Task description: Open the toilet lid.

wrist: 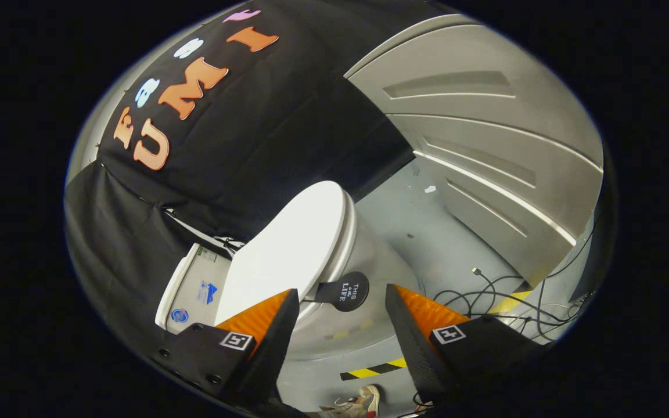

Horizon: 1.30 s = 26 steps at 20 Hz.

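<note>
2 fingers of my claw stand apart, gripping nothing. Between them, just ahead, a round black tab juts from the rim of the white lid, which lies closed on the toilet. Cables trail across the floor beyond.

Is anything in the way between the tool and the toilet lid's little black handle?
No. The tool is open, and the black handle tab on the toilet lid sits just ahead between its fingers.
</note>
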### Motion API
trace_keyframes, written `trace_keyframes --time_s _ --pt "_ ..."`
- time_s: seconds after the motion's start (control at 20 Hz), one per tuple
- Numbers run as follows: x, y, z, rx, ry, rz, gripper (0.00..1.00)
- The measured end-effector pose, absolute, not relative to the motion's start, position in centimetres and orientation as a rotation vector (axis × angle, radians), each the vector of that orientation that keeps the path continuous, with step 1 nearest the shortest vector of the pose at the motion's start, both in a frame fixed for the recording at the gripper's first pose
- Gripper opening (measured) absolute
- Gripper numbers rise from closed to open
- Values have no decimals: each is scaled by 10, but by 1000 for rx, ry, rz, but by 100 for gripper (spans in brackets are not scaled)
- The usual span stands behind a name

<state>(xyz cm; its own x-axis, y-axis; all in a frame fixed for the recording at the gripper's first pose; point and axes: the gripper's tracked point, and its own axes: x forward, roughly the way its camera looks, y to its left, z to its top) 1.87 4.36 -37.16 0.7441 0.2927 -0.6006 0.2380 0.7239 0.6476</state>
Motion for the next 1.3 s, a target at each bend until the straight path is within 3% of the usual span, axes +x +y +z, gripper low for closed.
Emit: trace_keyframes --time_s 0.15,0.35,0.45,0.55,0.65,0.75,0.85,0.95,1.3 --pt "38 51 -373 841 768 19 86" --pt "51 61 -383 876 774 31 57" --pt "54 58 -383 926 773 36 57" --pt "55 55 -386 992 771 36 40" --pt "53 56 -388 1031 773 48 39" --pt "57 52 -381 1081 754 49 28" --pt "57 53 -375 1165 745 79 25" --pt "55 55 -372 1193 739 71 8" --pt "88 51 -331 861 574 -46 8"
